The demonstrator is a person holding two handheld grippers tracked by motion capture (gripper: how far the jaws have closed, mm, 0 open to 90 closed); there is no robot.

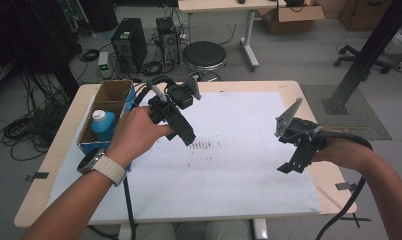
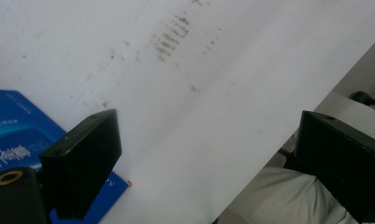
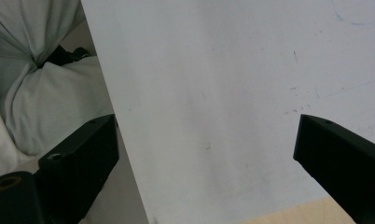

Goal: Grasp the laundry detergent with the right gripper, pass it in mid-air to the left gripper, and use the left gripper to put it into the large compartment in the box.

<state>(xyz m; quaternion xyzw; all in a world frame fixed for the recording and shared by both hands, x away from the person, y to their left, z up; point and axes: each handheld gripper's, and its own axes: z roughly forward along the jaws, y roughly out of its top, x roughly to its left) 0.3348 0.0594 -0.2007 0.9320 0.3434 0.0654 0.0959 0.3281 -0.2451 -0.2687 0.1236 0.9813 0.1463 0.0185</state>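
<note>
White sheet (image 1: pixel 229 165) | left gripper (image 1: pixel 186 137) spread, empty | right gripper (image 1: pixel 291 162) spread

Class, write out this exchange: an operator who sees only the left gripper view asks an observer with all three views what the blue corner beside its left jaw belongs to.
Observer: It belongs to a cardboard box with blue sides, at the table's left edge.
Operator: Is anything in it?
Observer: A blue bottle with a white cap, standing cap up.
Operator: Where is the right gripper?
Observer: The right gripper hangs above the white sheet's right edge.
</note>
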